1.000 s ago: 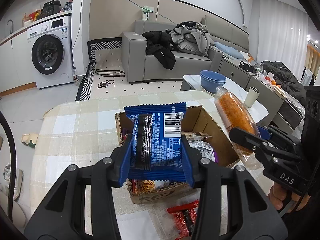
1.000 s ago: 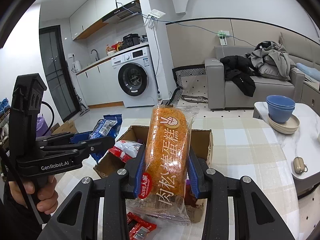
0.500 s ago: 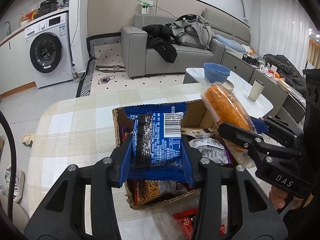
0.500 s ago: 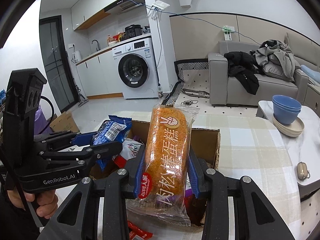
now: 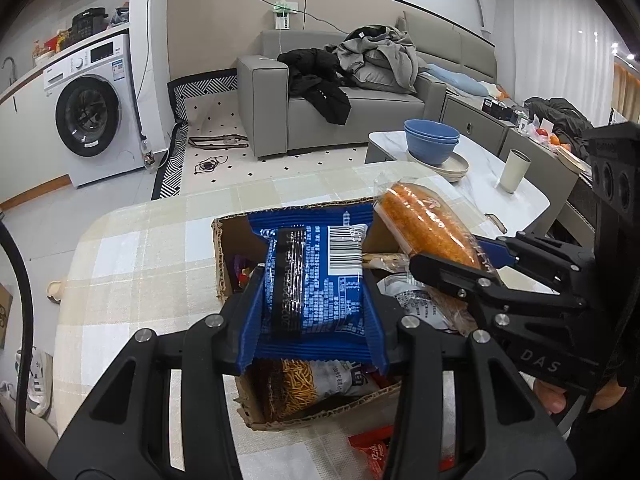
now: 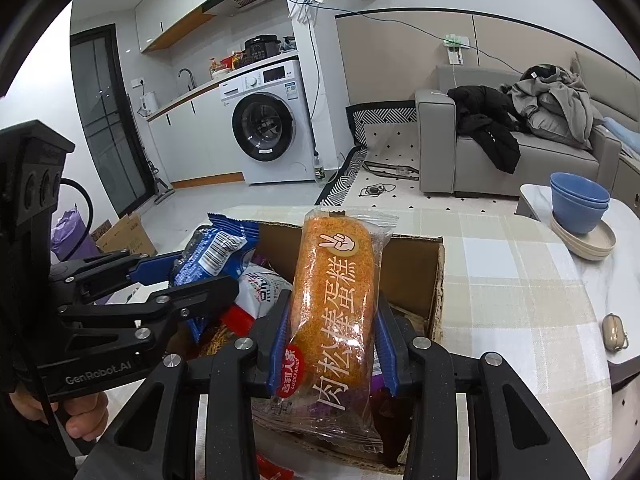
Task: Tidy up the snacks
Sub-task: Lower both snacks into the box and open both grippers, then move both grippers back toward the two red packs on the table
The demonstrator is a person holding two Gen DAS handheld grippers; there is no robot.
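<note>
Partly hidden behind the held packets, the cardboard box (image 5: 224, 258) on the checked counter (image 5: 132, 264) shows only some of its contents: a packet of thin stick snacks (image 5: 308, 380) at its near wall and a white wrapper (image 5: 416, 300) further right, whose print cannot be made out. A red wrapper (image 5: 370, 446) on the counter in front of the box is cut off by the picture's lower edge.

On the left, the left tongs (image 5: 314, 300) are seen clamped on a blue snack packet (image 5: 320, 276), which is held upright above the box with its barcode side towards the camera; its blue pads are pressed against both edges of the packet. To the right, the right tongs (image 6: 332, 336) are closed on a long clear-wrapped meat floss cake (image 6: 336, 300), gripped around its lower half and held upright over the box's near right part. Beneath each tool only part of a hand (image 6: 80, 416) can be seen.
</note>
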